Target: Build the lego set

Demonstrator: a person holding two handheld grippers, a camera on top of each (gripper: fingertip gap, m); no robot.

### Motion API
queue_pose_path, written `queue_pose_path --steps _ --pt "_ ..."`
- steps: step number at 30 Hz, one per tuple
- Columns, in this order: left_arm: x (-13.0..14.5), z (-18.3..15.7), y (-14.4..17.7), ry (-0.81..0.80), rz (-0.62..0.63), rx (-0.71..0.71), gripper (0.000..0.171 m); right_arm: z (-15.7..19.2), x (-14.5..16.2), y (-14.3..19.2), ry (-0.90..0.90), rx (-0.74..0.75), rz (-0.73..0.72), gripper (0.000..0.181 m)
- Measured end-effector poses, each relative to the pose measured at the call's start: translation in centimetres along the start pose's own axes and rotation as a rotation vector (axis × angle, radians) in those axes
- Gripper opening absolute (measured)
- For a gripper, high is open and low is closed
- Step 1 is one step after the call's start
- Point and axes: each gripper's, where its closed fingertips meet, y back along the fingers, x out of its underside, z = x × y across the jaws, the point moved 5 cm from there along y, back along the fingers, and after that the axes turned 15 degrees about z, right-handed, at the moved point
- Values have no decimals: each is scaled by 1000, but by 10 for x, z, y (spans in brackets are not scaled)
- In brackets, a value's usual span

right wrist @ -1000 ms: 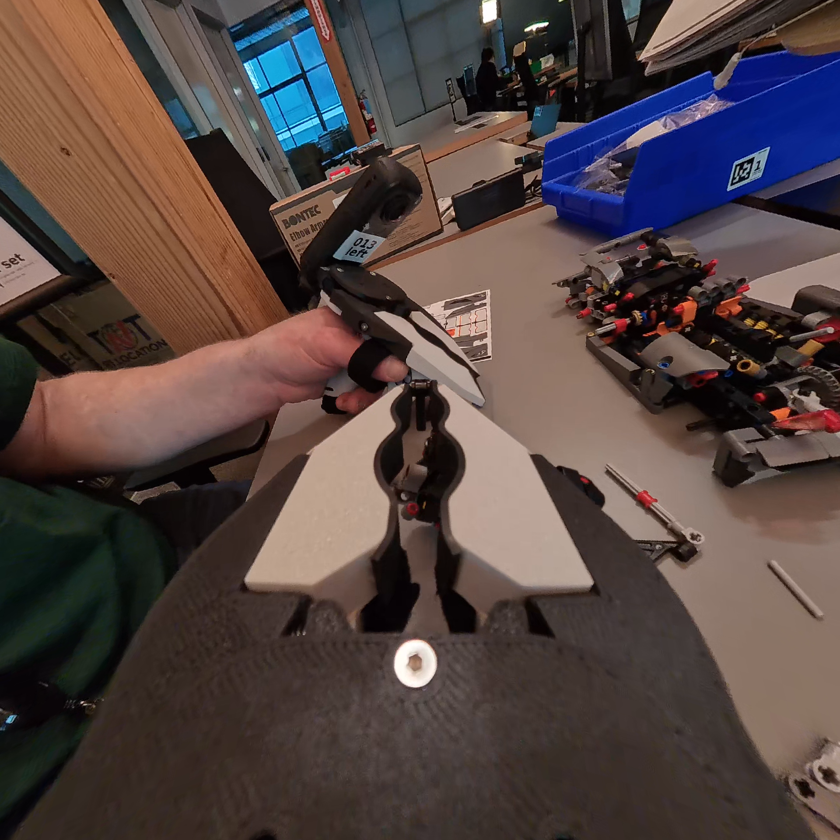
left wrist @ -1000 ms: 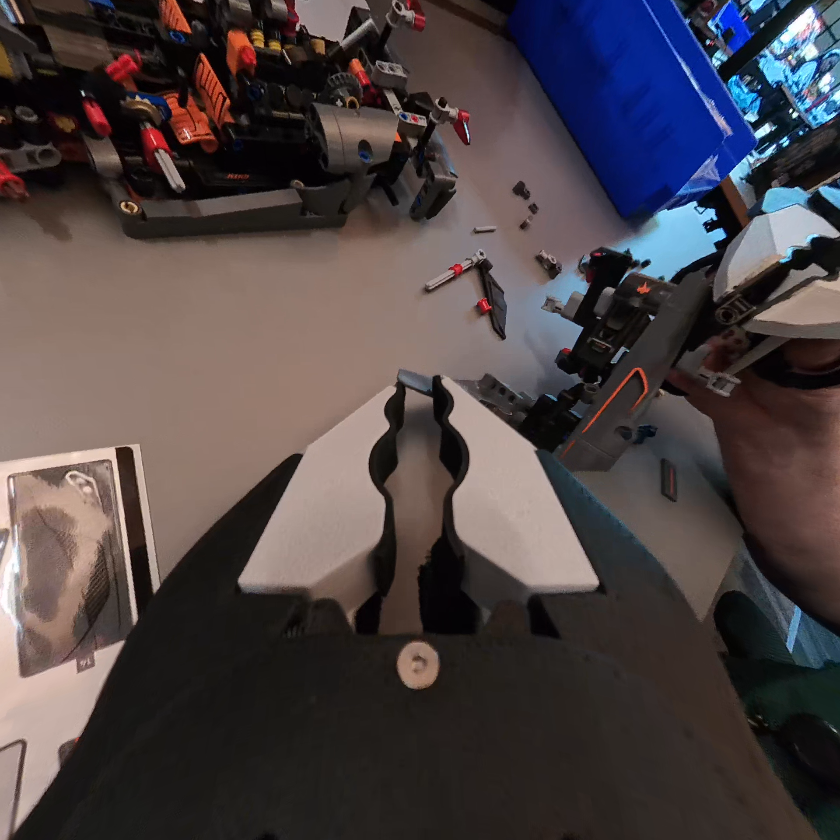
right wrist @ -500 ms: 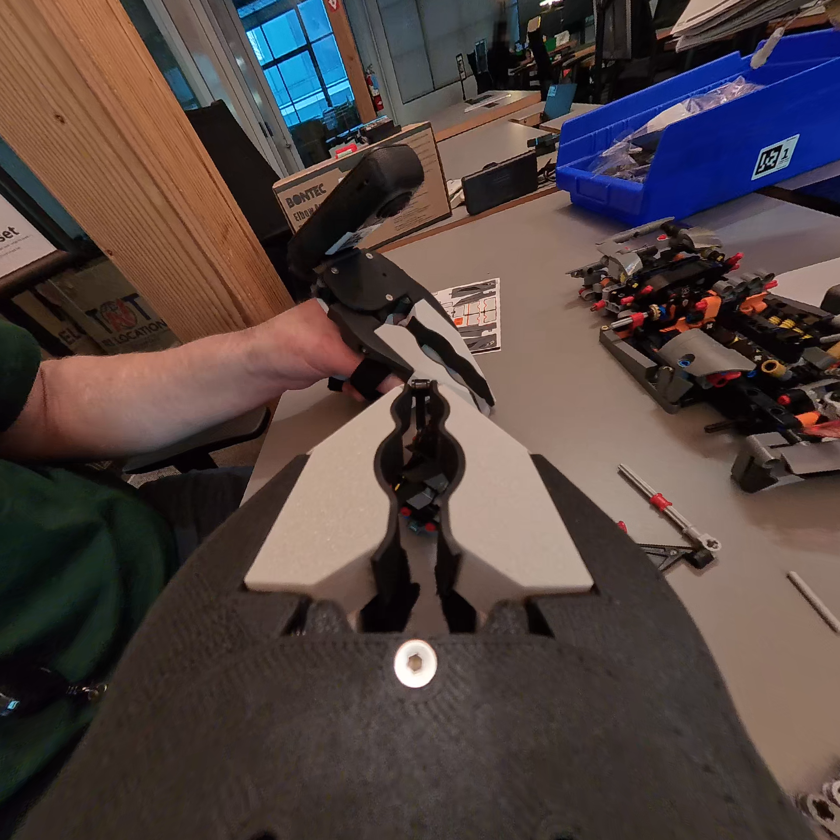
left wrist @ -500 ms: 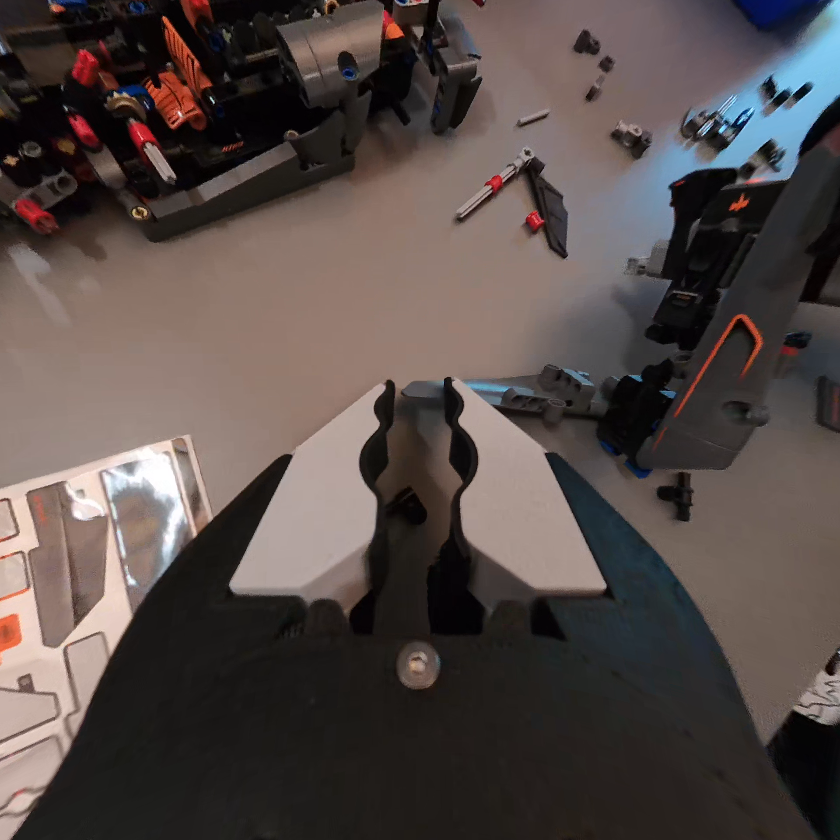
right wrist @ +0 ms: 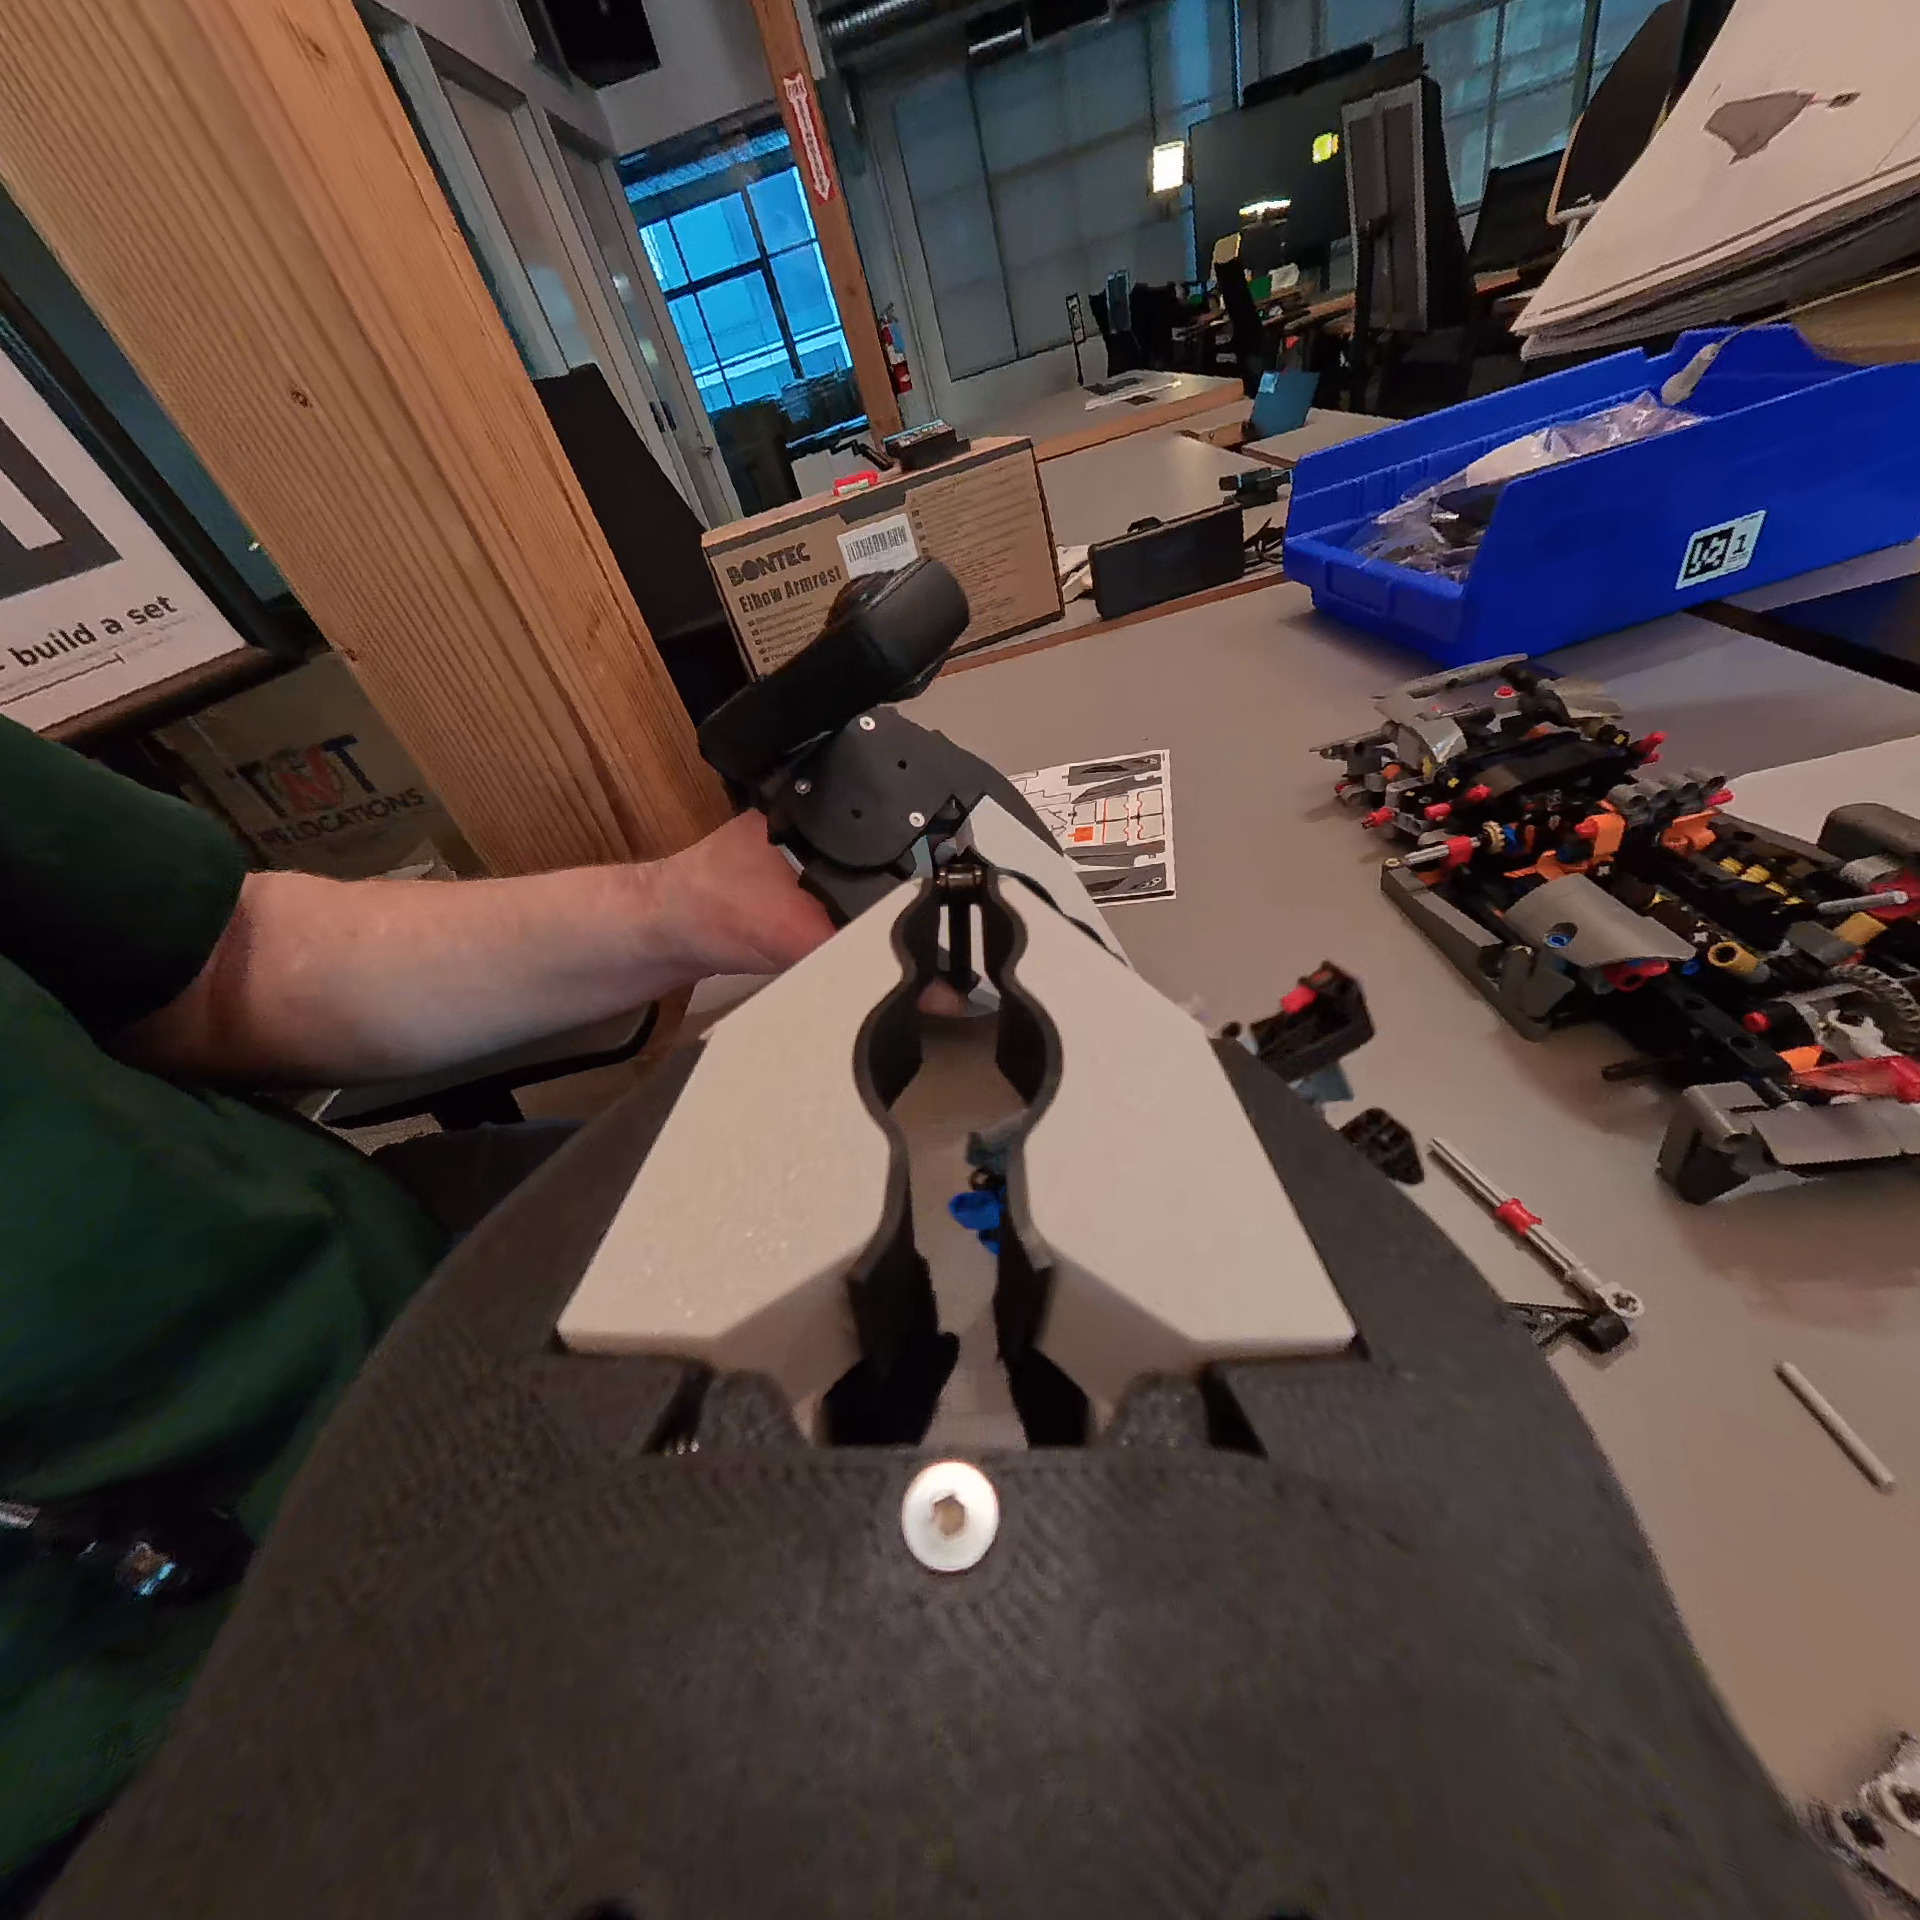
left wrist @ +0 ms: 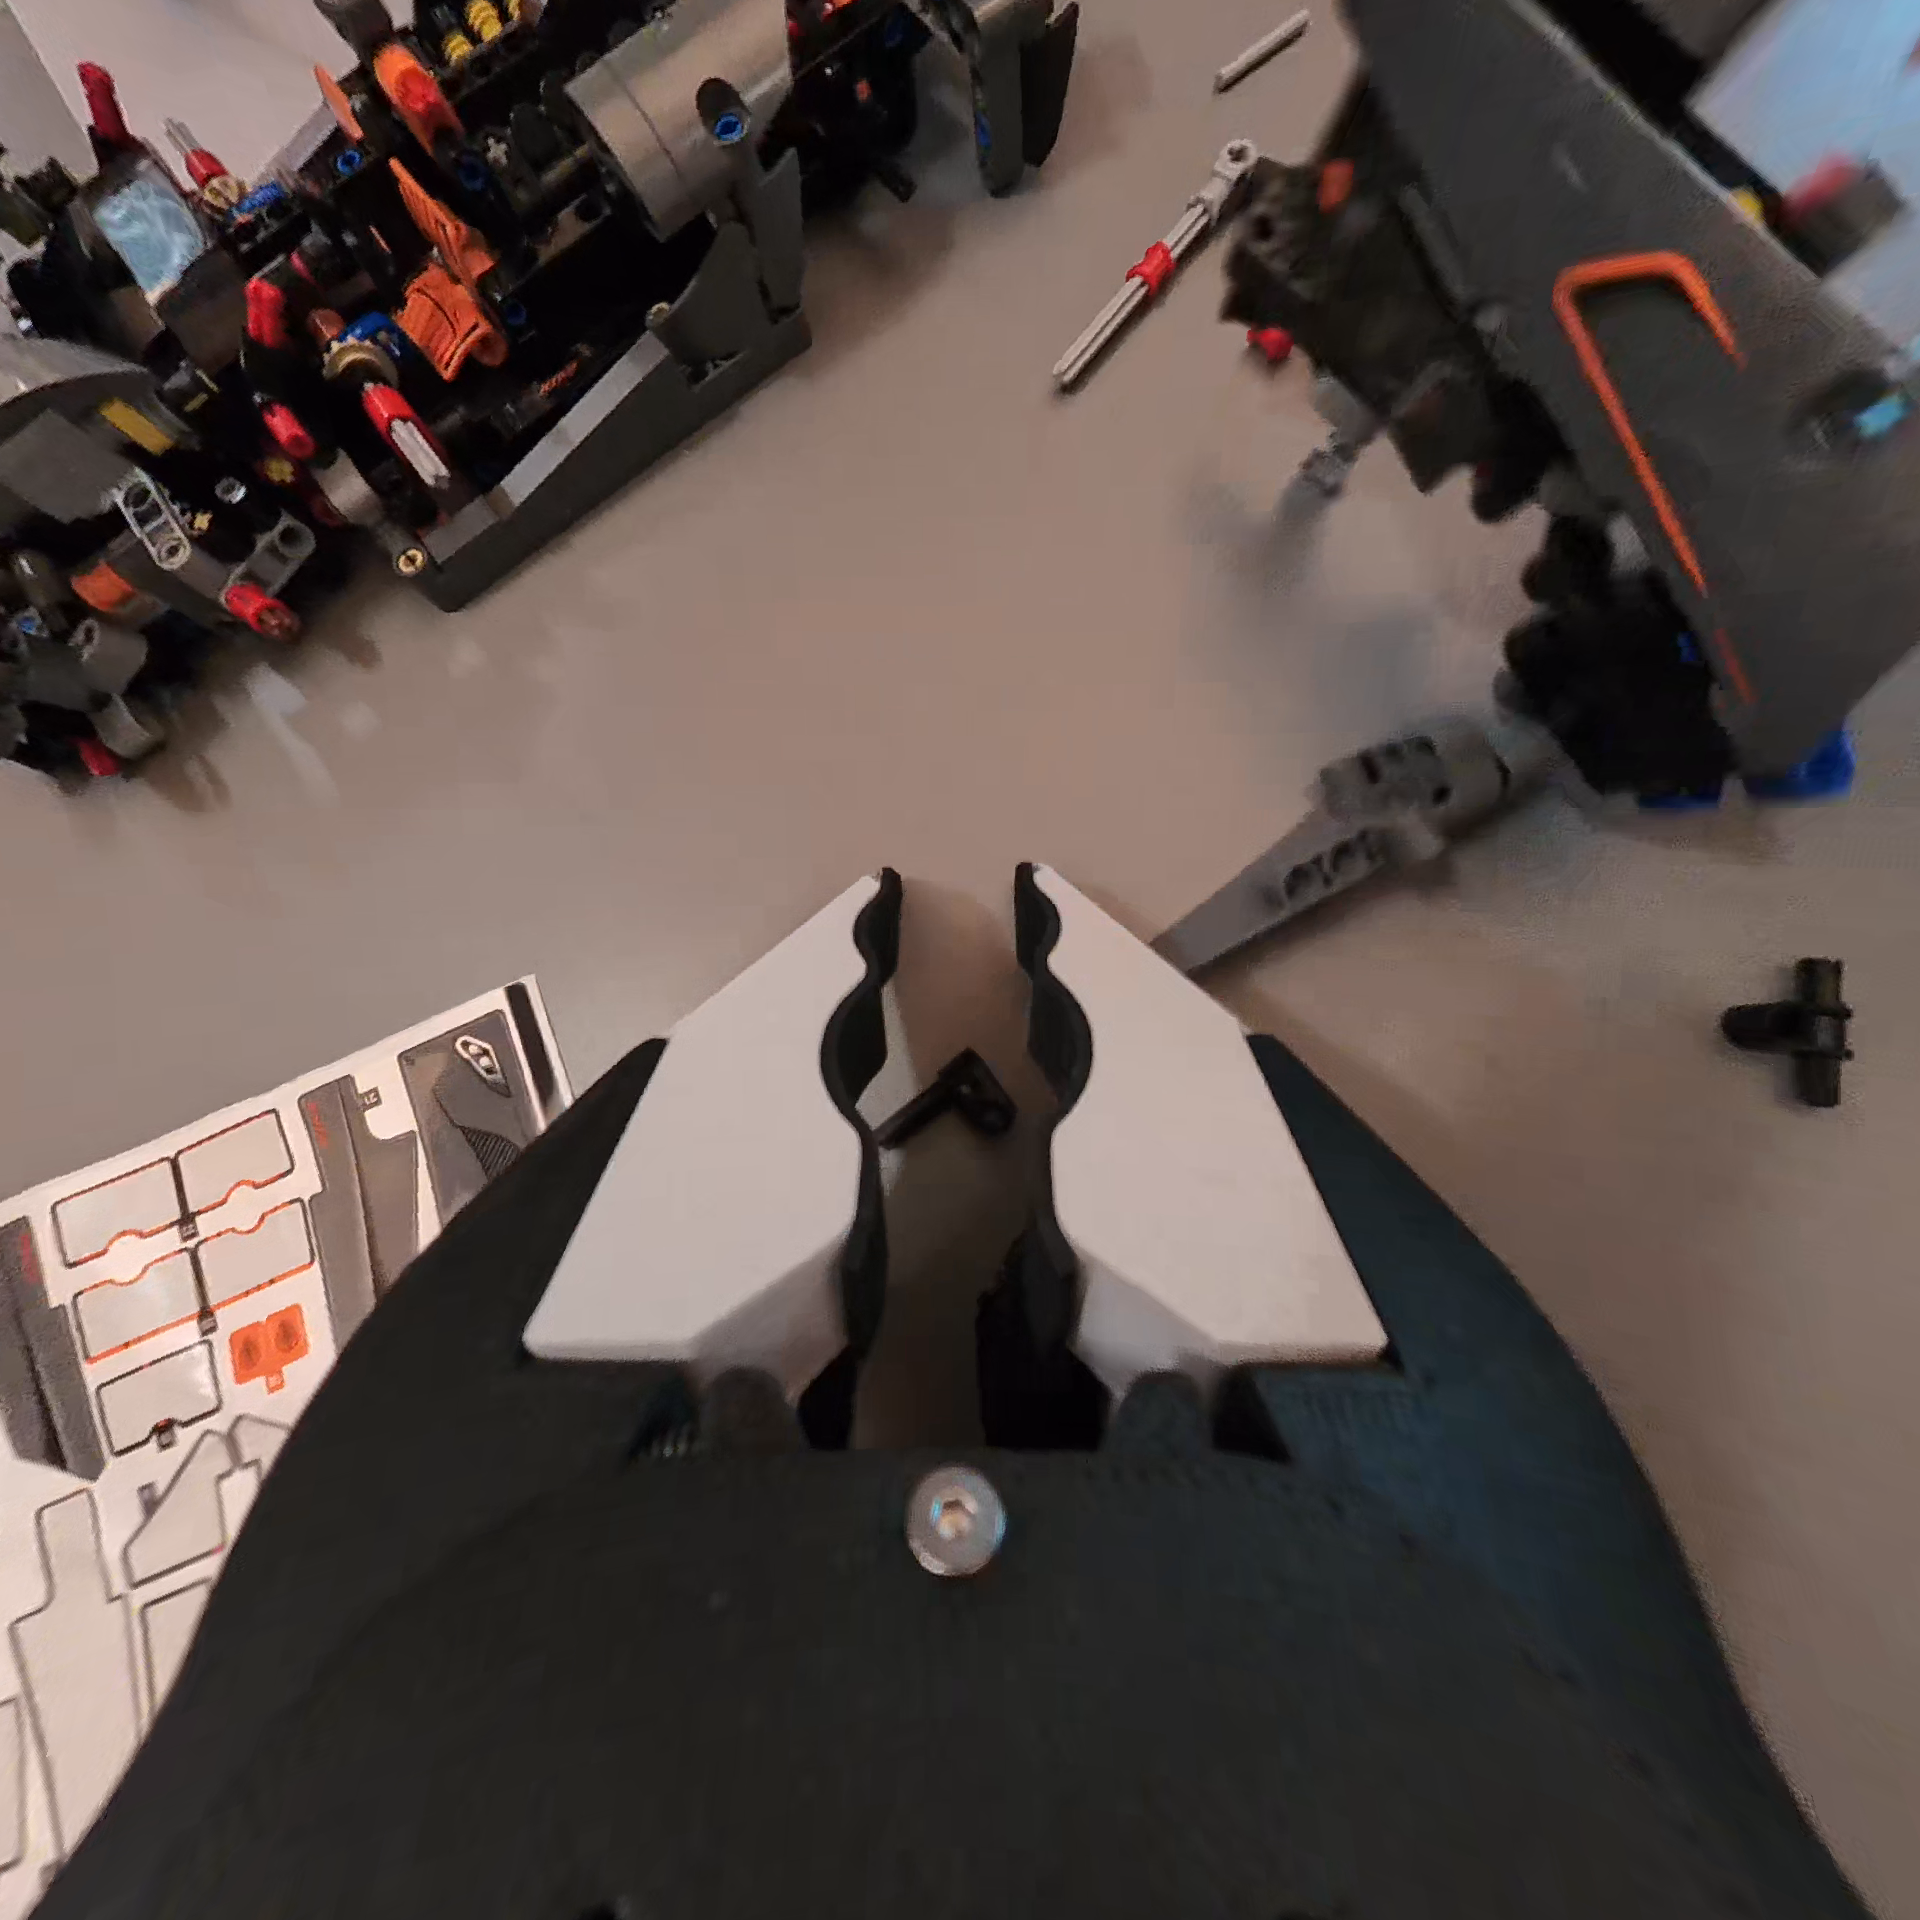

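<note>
Two tools are at work. The left tool (left wrist: pixel 954 883), jaws slightly apart and empty, hovers over a black pin (left wrist: pixel 948 1099) on the worktop (left wrist: pixel 831 675). The right tool (right wrist: pixel 958 883) pinches the dark panel assembly (left wrist: pixel 1621 416) at far right. Best lower squarely, centre the pin between the fingers, then close gently so it won't skid.
</note>
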Motion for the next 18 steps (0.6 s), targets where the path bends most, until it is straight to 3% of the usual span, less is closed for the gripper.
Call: queue_pose_path --steps 6,13,18 --pt "7 5 10 -2 -64 1 23 5 3 7 -17 24 -6 6" --pt "4 -9 44 -235 -190 132 25 6 13 27 -87 67 -52 6" --pt "1 -16 51 -285 -211 149 23 11 15 26 -116 80 -47 6"
